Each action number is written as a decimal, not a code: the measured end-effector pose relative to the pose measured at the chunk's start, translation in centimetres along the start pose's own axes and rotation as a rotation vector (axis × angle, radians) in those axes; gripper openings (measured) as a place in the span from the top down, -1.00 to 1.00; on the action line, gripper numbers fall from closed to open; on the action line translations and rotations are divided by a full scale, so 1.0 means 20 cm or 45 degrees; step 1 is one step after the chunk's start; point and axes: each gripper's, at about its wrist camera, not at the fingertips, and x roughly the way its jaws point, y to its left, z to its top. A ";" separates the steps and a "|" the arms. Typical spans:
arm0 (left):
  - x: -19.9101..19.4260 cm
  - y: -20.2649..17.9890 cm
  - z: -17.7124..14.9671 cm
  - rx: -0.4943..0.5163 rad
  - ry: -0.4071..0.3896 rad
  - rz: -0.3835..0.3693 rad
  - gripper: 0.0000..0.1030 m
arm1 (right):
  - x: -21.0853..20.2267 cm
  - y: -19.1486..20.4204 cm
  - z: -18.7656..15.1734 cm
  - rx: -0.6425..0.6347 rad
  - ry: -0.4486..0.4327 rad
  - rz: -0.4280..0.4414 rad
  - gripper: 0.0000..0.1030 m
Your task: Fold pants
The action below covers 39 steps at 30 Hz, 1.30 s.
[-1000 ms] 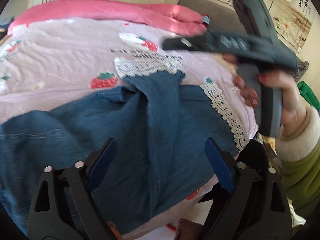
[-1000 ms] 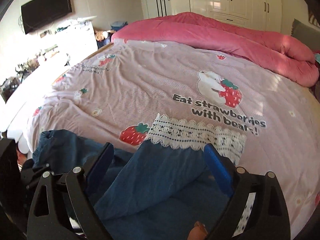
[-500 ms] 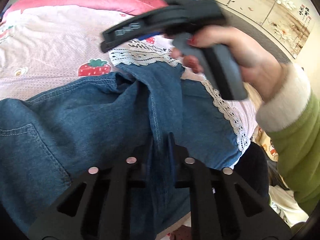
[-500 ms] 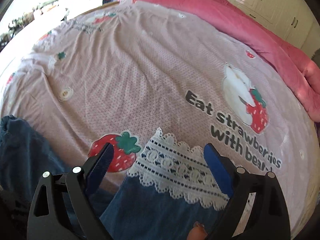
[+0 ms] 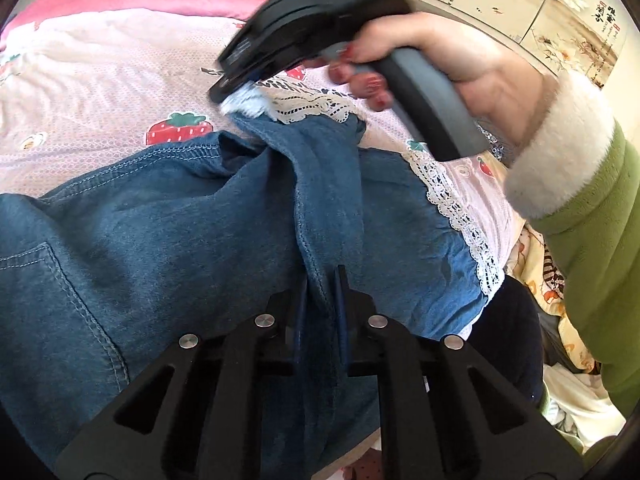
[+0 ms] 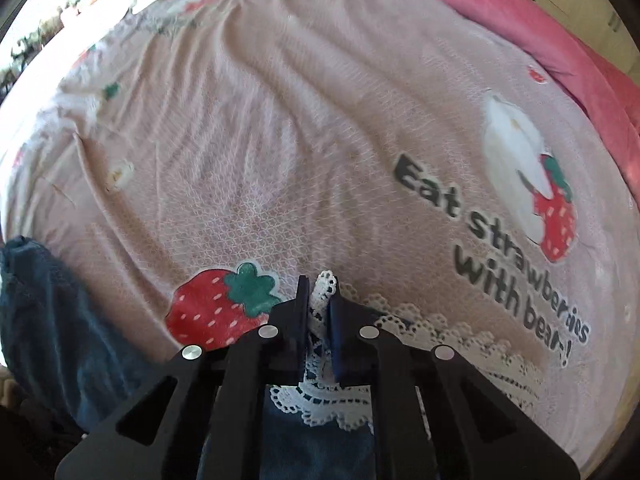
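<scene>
Left wrist view: the left gripper (image 5: pixel 320 300) is clamped on a fold of the soft, limp denim pants (image 5: pixel 168 240) at the near edge of the bed (image 5: pixel 100 92).

Right wrist view: the right gripper (image 6: pixel 318 304), jaws just closed, pinches the delicate lace hem (image 6: pixel 324 286); the denim behind the lace is the sturdier hold.

The pants (image 5: pixel 168 248) are mid-blue denim with pale stitching, edged in white openwork lace trim (image 6: pixel 320 398). They lie on a bed sheet (image 6: pixel 280 140) of pale pink with a fine lattice print, red strawberries with green leaves, a white bear and dark lettering, and a plain hot-pink blanket (image 6: pixel 560 28) runs along the bed's far edge. The sleeve (image 5: pixel 592 216) is green with a cream fleecy cuff, the fingernails red, and each hand-held gripper black with blue pads.
</scene>
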 end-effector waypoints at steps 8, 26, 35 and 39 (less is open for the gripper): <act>-0.02 -0.01 0.01 0.015 -0.019 0.006 0.97 | -0.49 -0.28 -0.36 0.280 -0.300 0.097 0.85; -0.09 -0.24 -0.08 0.341 -0.012 0.012 0.98 | -0.71 -0.44 -1.45 0.685 -0.451 0.281 0.79; -0.03 -0.27 -0.13 0.376 0.048 0.057 0.97 | -0.69 -0.40 -1.64 0.710 -0.433 0.322 0.31; -0.02 -0.28 -0.14 0.395 0.055 0.078 0.97 | -0.69 -0.40 -1.68 0.694 -0.413 0.290 0.87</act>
